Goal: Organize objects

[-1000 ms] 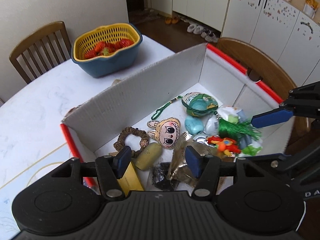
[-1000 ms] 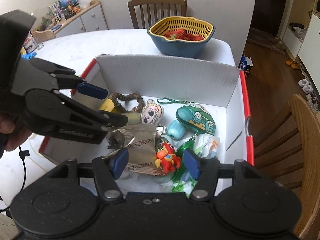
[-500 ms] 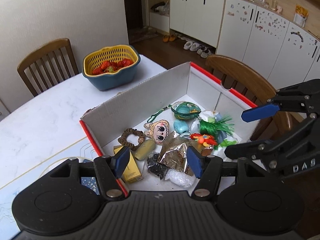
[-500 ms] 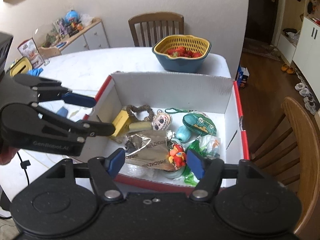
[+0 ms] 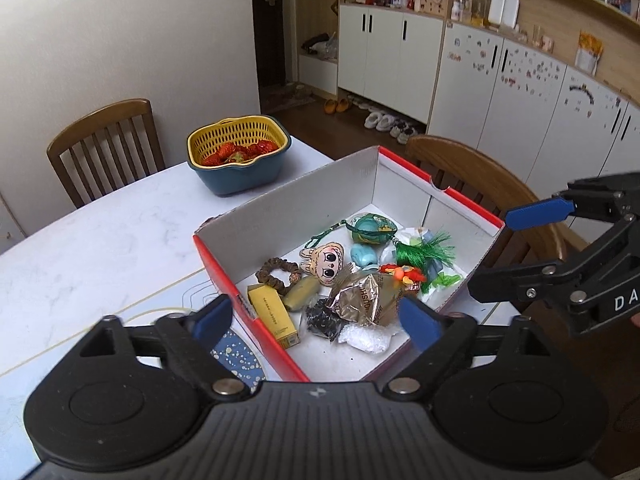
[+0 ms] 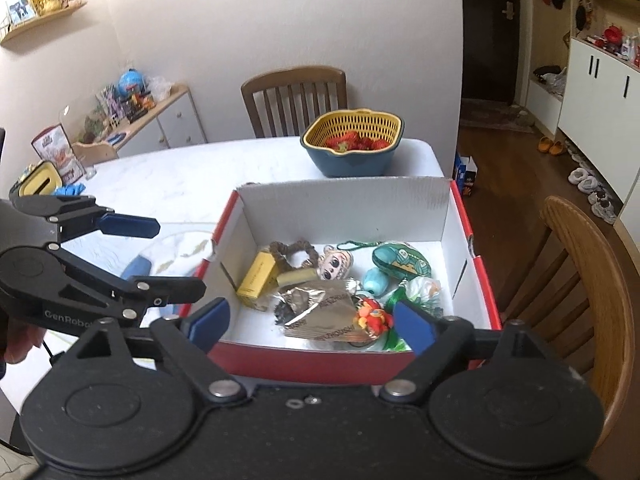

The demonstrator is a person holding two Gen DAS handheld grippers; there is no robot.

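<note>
Both pairs of jaws stood wide and empty, having just been opening, with nothing between the pads. From the left wrist view the left gripper (image 5: 316, 320) hung above the near edge of the red-and-white box (image 5: 304, 204), and the right gripper (image 5: 516, 256) hovered at the right of it, clear of the rim.

Inside the box lay the small things, crowded toward its near and right side: a yellow carton (image 5: 274, 314) at the near left, a brown scrunchie (image 5: 278, 274), a doll-face charm (image 5: 326, 260), a crumpled foil packet (image 5: 366, 298), a green turtle pouch (image 5: 372, 228), a green tassel (image 5: 424, 250) and a red toy (image 6: 372, 316).

Judging by how it lay, the gathering looked largely done, since no loose trinkets showed on the table (image 5: 92, 248) close to the box. A strawberry basket (image 5: 238, 156) sat at the far side, well apart. Left over, perhaps, was only tidying the heap.
</note>
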